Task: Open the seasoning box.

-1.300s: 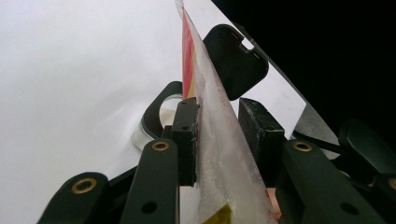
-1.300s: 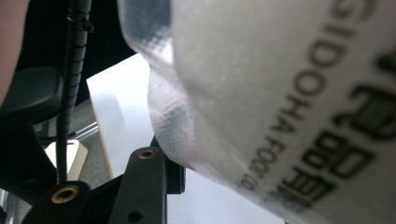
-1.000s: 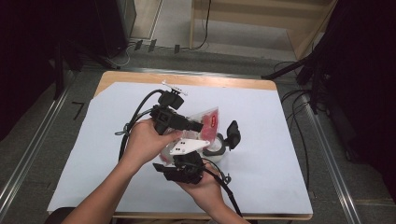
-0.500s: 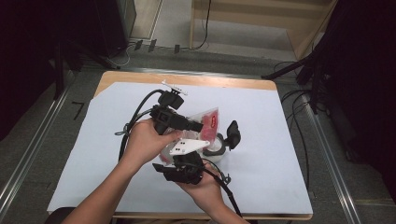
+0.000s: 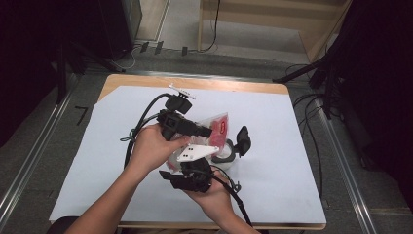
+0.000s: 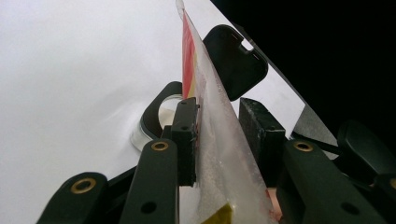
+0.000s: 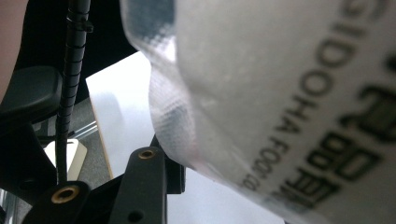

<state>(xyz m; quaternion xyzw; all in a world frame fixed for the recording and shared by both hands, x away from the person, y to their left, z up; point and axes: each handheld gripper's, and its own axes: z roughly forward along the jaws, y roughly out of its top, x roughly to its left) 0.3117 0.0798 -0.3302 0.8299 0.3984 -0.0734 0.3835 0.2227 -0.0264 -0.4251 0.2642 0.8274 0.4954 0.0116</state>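
Note:
A clear plastic bag (image 5: 217,127) with a red label hangs between both hands over the middle of the table. My left gripper (image 5: 207,131) reaches in from the left and is shut on it. In the left gripper view the puffy bag (image 6: 219,154) stands on edge between the two pads (image 6: 187,135), which bear on its sides. My right gripper (image 5: 195,165) comes up from below under its grey plate, shut on the bag's lower part. In the right gripper view the printed bag (image 7: 289,93) hangs close over one black finger (image 7: 144,182) and hides the other.
A round glass jar (image 5: 228,157) with a black collar stands on the white sheet (image 5: 272,195) just right of the hands, its black flip lid (image 5: 242,140) thrown open. The jar (image 6: 156,119) and lid (image 6: 236,60) lie behind the bag in the left gripper view. Cables trail from both grippers.

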